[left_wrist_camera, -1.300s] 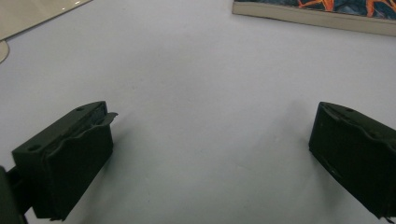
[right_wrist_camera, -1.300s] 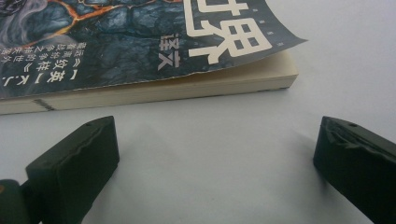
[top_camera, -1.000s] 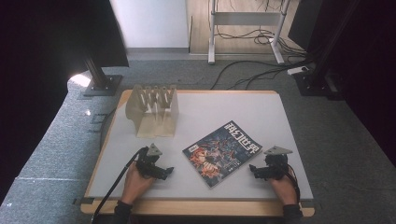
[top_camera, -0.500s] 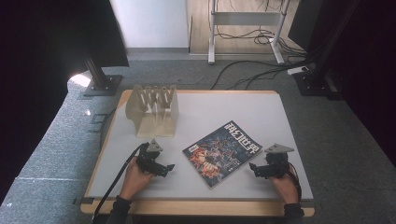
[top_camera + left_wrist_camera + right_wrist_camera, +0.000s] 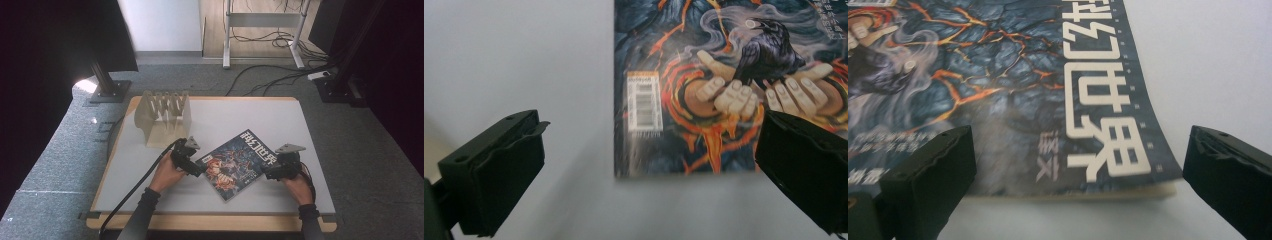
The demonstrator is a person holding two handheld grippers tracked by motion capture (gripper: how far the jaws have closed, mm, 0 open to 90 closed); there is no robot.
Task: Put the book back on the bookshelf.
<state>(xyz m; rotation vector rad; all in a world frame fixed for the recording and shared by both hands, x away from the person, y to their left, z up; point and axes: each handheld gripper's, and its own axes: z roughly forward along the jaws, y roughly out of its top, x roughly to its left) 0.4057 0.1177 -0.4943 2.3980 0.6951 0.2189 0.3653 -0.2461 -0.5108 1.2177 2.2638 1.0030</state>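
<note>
I find the magazine (image 5: 238,164) lying flat and face up on the white counter (image 5: 280,120), turned at an angle, near the front edge. My left tongs (image 5: 196,167) sit at its left corner, jaws spread wide. My right tongs (image 5: 269,173) sit at its right edge, likewise released. A wooden rack (image 5: 163,117) stands behind.

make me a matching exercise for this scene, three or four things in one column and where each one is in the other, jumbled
Things:
1. magazine
2. wooden rack
3. left gripper
4. right gripper

Places or states:
A. stands at the table's far left
B. jaws open at the magazine's corner with the barcode
C. lies flat between the two grippers
D. jaws open at the magazine's edge by the large pale title

Pairs: 1-C, 2-A, 3-B, 4-D
</note>
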